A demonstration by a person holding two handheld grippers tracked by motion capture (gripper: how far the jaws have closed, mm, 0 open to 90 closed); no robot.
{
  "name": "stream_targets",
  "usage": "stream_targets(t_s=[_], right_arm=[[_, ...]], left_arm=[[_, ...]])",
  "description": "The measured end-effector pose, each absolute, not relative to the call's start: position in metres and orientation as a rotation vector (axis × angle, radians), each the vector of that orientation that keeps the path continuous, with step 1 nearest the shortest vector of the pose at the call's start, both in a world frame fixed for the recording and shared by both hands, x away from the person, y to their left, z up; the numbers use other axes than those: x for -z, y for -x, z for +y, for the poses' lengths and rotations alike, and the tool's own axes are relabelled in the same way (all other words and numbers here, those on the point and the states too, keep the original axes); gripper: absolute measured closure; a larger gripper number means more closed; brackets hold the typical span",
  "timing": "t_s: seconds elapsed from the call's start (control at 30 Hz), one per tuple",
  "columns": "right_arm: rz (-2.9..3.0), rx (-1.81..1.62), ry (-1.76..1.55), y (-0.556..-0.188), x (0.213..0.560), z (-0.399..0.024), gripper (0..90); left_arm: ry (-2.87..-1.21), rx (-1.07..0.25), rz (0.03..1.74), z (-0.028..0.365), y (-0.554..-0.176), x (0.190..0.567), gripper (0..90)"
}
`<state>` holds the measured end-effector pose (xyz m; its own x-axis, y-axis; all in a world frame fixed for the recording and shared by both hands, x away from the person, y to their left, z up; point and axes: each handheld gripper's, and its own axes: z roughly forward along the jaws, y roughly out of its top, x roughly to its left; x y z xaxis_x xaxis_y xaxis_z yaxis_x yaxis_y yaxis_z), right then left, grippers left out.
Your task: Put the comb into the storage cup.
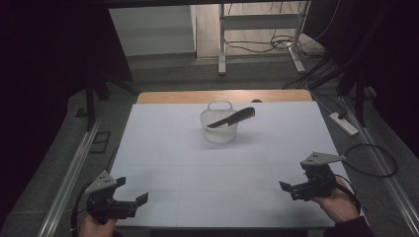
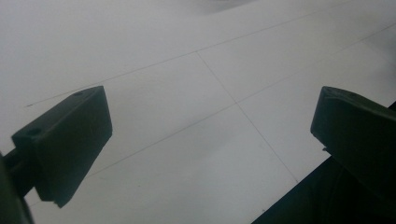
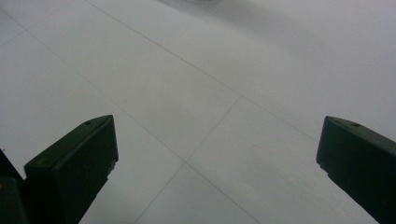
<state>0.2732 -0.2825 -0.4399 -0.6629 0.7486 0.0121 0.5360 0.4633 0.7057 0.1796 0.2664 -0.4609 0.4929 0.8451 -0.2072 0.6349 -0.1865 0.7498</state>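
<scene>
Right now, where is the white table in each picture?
High view: the white table sits in the middle, with a basket on it.
Left gripper view: it spreads behind the open left tongs; its edge cuts the lower right corner.
Right gripper view: it spreads behind the open right tongs.
Shared landmark: the thin lines crossing on the table.

Black grippers [image 1: 129, 196], grey three-cornered plates [image 1: 322, 158]
</scene>
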Motion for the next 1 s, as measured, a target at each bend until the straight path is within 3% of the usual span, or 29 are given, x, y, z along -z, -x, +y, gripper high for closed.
stream_targets(t_s=[1.0], right_arm=[[2.301,-0.982,-1.215,-0.239,0.438,-0.320,0.0]], left_arm=[[-1.905,-0.321,1.228,0.267,-0.180,0.461,0.0]])
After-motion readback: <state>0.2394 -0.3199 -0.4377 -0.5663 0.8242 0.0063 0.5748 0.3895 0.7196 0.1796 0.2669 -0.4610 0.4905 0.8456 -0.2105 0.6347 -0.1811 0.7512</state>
